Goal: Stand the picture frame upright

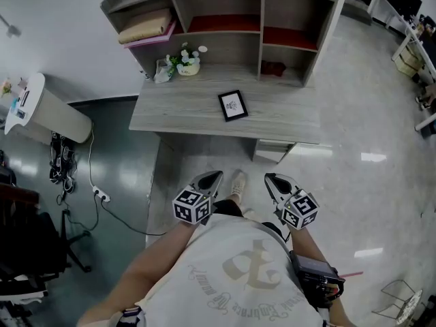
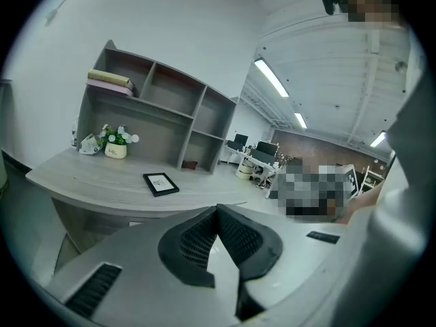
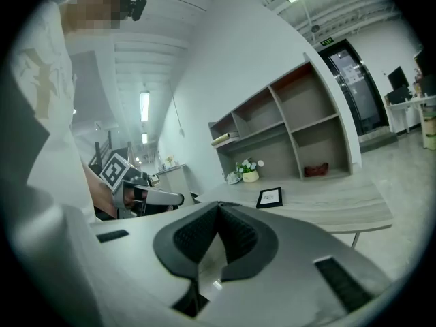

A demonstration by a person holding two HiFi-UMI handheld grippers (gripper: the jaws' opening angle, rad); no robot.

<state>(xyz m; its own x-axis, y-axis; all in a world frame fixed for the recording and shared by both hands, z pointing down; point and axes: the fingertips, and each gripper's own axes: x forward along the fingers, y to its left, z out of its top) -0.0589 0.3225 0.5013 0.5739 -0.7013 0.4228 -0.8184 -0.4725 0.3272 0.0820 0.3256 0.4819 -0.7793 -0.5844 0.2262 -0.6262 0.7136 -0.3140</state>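
The picture frame (image 1: 233, 105) lies flat, face up, near the middle of the grey counter (image 1: 170, 114), with a bare surface around it. In the head view it sits at about 12 o'clock from the two tools, well apart from both.

The left tool (image 1: 214, 178) is held out in front of the person's body over the floor, short of the counter's near edge. Its jaws are closed together with nothing between them. The right tool (image 1: 272, 180), just beside it at 3 o'clock, is likewise closed and empty.

At 10 o'clock from the frame, a small flower pot (image 1: 189, 65) stands at the foot of the shelf unit (image 1: 225, 43) that rises along the counter's far side. A dark red object (image 1: 273, 67) rests in the unit's lower right compartment, at 1 o'clock from the frame.
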